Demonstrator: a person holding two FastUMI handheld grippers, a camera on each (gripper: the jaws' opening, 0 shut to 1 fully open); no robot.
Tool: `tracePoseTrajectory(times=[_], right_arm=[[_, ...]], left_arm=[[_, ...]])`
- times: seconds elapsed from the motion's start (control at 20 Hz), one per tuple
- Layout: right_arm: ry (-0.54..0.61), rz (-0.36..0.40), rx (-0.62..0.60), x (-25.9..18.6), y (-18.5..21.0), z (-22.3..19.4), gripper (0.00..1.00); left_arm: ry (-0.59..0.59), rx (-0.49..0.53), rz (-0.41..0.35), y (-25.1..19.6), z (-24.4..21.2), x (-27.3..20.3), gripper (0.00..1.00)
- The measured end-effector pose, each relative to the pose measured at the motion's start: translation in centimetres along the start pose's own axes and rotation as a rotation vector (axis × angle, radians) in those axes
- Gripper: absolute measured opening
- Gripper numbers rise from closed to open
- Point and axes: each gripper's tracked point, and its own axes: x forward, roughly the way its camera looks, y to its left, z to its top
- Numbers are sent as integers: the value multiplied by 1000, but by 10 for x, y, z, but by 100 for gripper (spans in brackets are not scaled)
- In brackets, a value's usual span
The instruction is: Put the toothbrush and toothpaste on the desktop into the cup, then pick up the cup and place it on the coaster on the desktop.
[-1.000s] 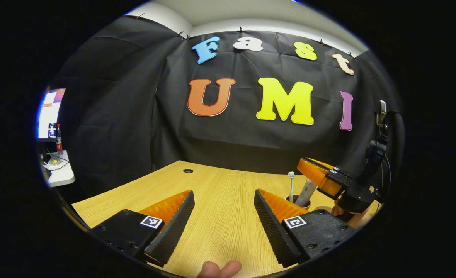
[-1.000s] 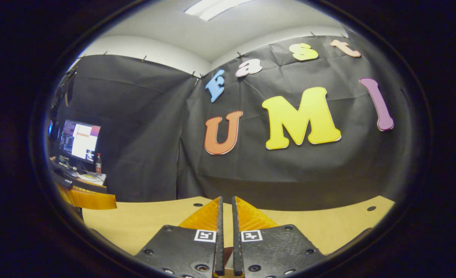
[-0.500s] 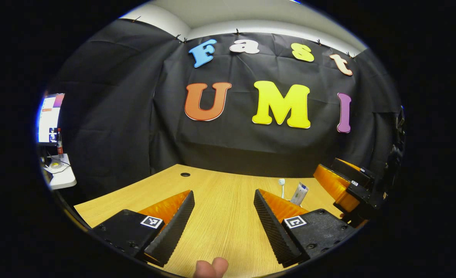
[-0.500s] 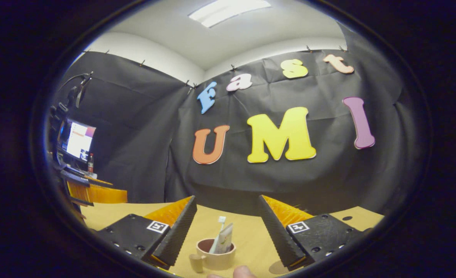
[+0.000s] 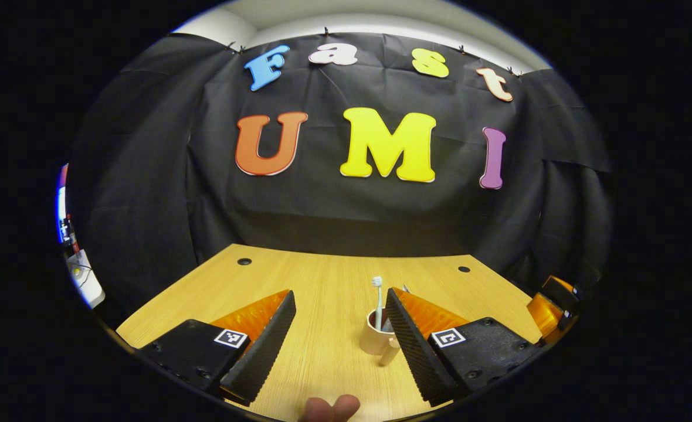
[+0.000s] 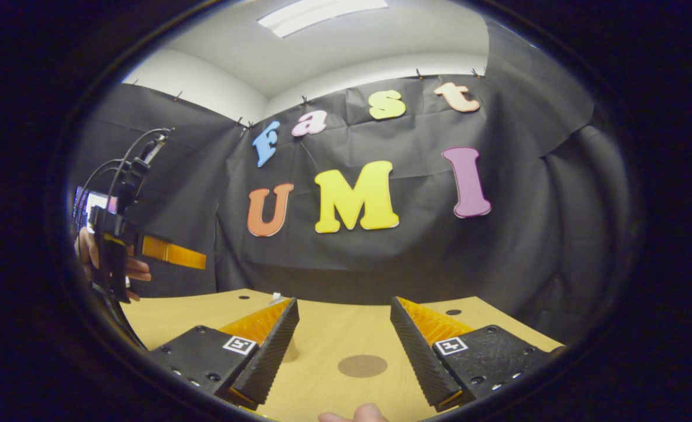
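Note:
A beige cup [image 5: 375,341] stands upright on the wooden desk, just ahead of my left gripper [image 5: 340,292], close to its right finger. A toothbrush [image 5: 376,293] stands in the cup, head up. The toothpaste [image 5: 404,288] beside it is mostly hidden by that finger. The left gripper is open and holds nothing. In the right gripper view, a round brown coaster [image 6: 362,366] lies bare on the desk between the fingers of my open right gripper [image 6: 344,300]. The cup's side [image 6: 290,351] peeks out behind its left finger, left of the coaster.
The desk [image 5: 322,281] has small cable holes [image 5: 244,261] near its back edge. The other gripper [image 6: 173,255] hangs at the left of the right gripper view, held by a hand [image 6: 88,252]. A monitor and side table [image 5: 82,275] stand outside the booth at the left.
My right gripper went from shut to open, drew back from the cup and turned toward the coaster. The left gripper swung right, bringing the cup beside its right finger.

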Motion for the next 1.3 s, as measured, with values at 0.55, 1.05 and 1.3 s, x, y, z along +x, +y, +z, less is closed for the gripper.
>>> tracePoseTrajectory(times=[0.55, 1.05, 1.3], right_arm=[[133, -142, 120, -87, -82, -56, 95], [159, -35, 158, -92, -45, -70, 95], [154, -3, 176, -106, -40, -74, 95]], left_arm=[[804, -56, -163, -68, -91, 46, 99], [1062, 42, -105, -79, -156, 37, 99], [1097, 92, -67, -77, -152, 22, 100]])
